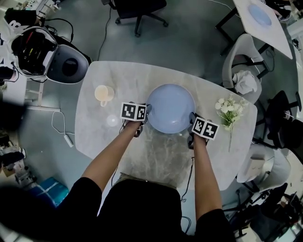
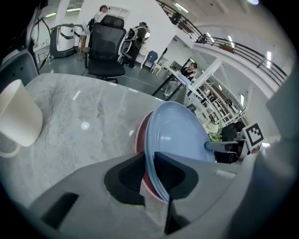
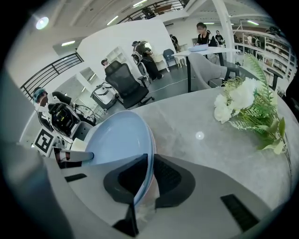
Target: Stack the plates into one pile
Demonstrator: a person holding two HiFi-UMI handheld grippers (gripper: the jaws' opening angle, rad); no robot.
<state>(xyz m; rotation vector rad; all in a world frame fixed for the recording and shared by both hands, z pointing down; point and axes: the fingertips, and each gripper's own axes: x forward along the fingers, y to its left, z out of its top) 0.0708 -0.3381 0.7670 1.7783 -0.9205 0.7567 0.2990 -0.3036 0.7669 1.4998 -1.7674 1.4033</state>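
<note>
A pale blue plate [image 1: 170,108] is over the middle of the marble table [image 1: 156,156], held at two opposite rims. My left gripper [image 1: 144,118] is shut on its left rim, which runs between the jaws in the left gripper view [image 2: 149,158]. My right gripper [image 1: 191,125] is shut on the right rim [image 3: 150,161]. A red plate [image 2: 140,135] shows as a thin edge directly under the blue plate [image 2: 180,135]. I cannot tell whether the two touch. In the head view the red plate is hidden.
A cream mug [image 1: 103,93] stands left of the plates, close to my left gripper. A bunch of white flowers [image 1: 229,109] lies at the table's right edge. A white chair [image 1: 244,61] and a black office chair [image 1: 137,9] stand beyond the table.
</note>
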